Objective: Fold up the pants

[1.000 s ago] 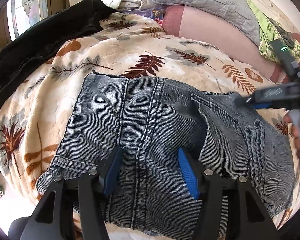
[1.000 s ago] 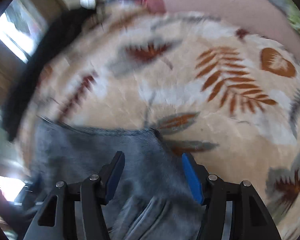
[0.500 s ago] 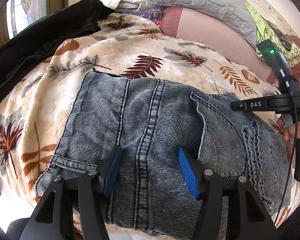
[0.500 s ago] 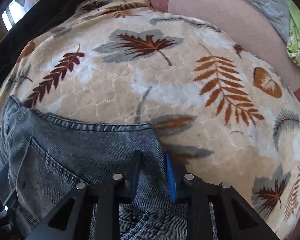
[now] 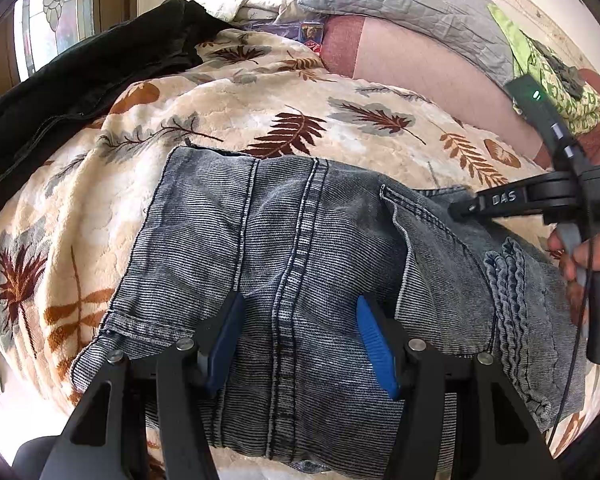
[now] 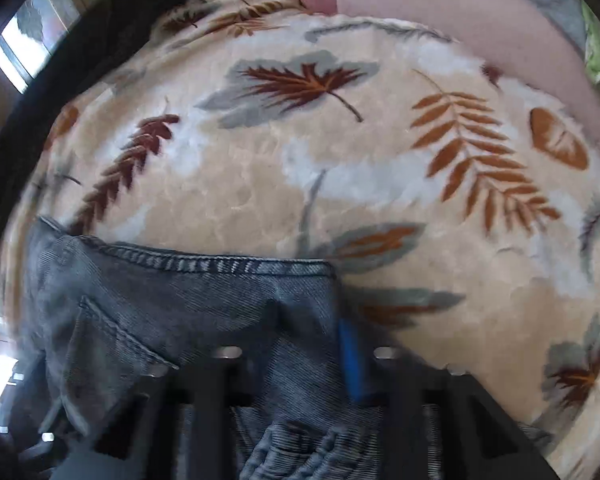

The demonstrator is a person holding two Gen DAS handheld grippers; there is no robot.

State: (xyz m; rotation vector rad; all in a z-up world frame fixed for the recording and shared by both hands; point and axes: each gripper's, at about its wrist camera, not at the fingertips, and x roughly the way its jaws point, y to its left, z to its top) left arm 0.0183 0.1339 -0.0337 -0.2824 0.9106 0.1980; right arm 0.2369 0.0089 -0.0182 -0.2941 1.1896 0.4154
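Grey-blue denim pants [image 5: 300,248] lie folded on a leaf-patterned blanket [image 5: 260,92]. My left gripper [image 5: 296,336] is open, its blue pads either side of the centre seam, low over the cloth. My right gripper [image 5: 466,208] reaches in from the right at the far right corner of the pants. In the blurred right wrist view the right gripper [image 6: 308,340] has its fingers close together around the pants' edge [image 6: 260,300], a fold of denim between them.
A black jacket [image 5: 80,80] lies along the blanket's left side. A grey quilted pillow [image 5: 400,4], a pink pillow [image 5: 420,64] and a green cloth [image 5: 552,68] lie at the back right. A window [image 5: 52,8] is at the far left.
The right gripper moved onto the far right corner of the pants and closed from wide open onto the denim edge. The left gripper stayed open in place.
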